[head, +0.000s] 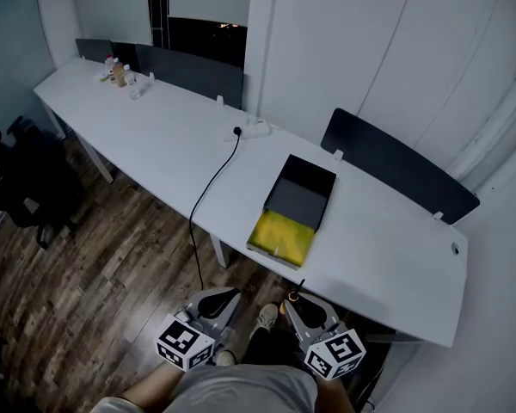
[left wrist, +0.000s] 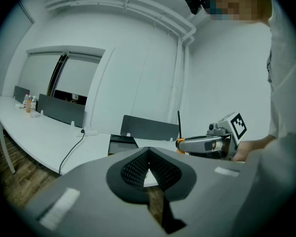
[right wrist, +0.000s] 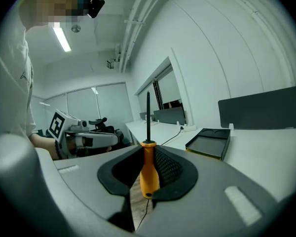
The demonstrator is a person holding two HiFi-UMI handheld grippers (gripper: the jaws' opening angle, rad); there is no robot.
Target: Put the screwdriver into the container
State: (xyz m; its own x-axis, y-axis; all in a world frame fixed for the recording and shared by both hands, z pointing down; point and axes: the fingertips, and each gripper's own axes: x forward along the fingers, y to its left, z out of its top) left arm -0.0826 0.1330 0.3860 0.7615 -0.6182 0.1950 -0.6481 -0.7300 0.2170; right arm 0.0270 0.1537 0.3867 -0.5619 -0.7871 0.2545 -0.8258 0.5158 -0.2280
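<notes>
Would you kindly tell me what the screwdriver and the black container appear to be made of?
The screwdriver has a handle that looks like smooth orange plastic, evenly coloured with a slight sheen; its shaft is thin, dark and straight, probably metal. The container looks matte black with thin straight walls, perhaps rigid plastic or card; the views leave that open.

White table (head: 159, 136): container (head: 299, 201), cable (head: 223, 163), bottles (head: 120, 74)

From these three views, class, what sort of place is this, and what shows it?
Probably an office or shared workroom: a long white desk with dark divider screens along its back edge, and a power strip with a black cable.
</notes>
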